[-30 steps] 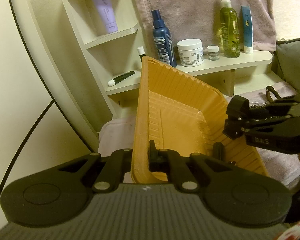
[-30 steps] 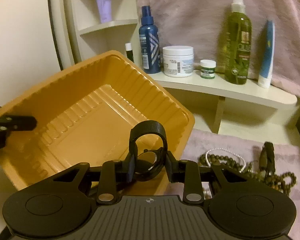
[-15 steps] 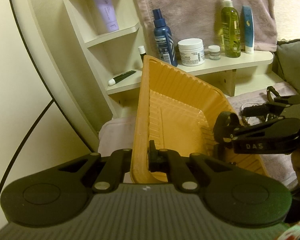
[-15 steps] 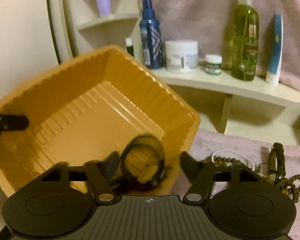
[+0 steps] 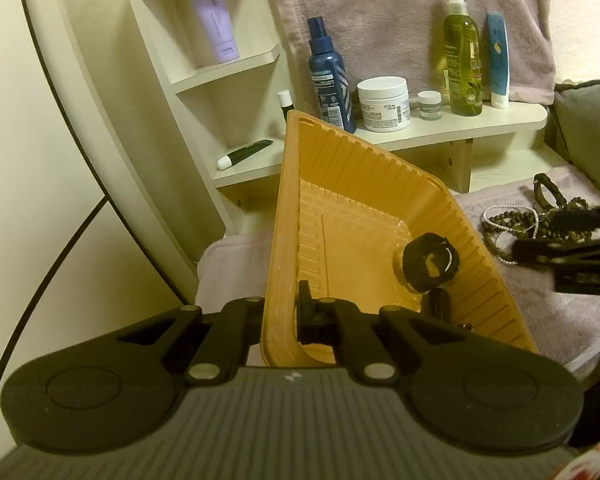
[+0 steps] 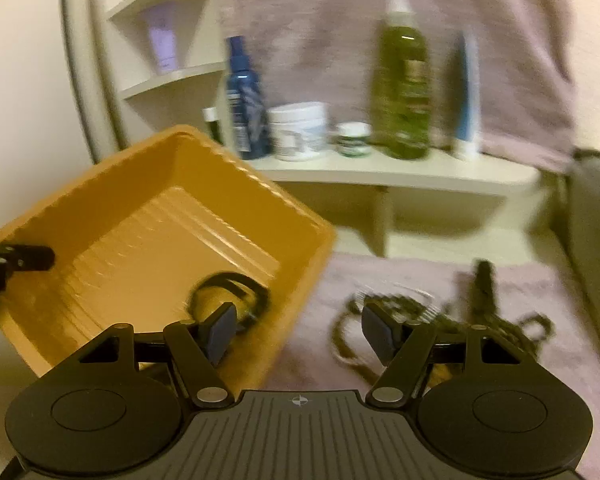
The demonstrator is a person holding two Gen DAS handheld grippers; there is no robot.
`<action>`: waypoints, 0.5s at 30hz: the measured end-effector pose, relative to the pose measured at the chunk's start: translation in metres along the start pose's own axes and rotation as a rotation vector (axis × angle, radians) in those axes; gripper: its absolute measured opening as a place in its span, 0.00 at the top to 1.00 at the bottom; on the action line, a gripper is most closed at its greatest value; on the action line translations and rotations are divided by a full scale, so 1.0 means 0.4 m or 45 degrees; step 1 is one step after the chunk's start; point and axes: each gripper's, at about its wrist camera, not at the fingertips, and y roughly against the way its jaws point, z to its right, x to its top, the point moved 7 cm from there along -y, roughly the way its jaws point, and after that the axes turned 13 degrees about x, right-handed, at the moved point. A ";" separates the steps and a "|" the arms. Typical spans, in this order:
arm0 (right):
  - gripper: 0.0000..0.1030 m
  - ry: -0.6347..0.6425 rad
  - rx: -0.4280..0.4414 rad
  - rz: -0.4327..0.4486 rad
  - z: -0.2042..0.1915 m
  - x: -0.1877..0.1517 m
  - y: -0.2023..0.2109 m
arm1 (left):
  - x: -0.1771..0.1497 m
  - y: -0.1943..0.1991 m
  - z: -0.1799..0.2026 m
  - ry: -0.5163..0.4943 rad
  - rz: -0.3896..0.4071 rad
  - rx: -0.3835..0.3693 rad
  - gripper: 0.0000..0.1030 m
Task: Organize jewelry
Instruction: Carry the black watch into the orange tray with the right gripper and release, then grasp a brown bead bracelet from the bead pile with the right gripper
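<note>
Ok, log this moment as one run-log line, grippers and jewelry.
left gripper: shut on tray wall | right gripper: open, empty | watch: in tray | beads: on towel

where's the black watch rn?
In the left wrist view the watch lies on the floor of the orange tray, near its right wall, free of both grippers.

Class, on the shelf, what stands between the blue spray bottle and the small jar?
A white cream tub, seen in both wrist views.

Right wrist view motion-blurred, bead jewelry (image 6: pixel 420 312) smeared, right gripper (image 5: pixel 572 240) cut off at frame edge
</note>
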 end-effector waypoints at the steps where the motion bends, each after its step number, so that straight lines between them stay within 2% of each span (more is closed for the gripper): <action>1: 0.33 -0.015 -0.025 0.001 0.014 -0.010 0.014 | 0.000 0.000 0.000 0.002 0.000 -0.001 0.96; 10: 0.33 -0.141 -0.251 -0.021 0.161 -0.102 0.124 | 0.000 0.000 0.002 -0.002 0.000 0.003 0.96; 15: 0.33 -0.163 -0.295 -0.005 0.201 -0.116 0.156 | 0.001 0.000 0.001 -0.006 0.000 0.006 0.96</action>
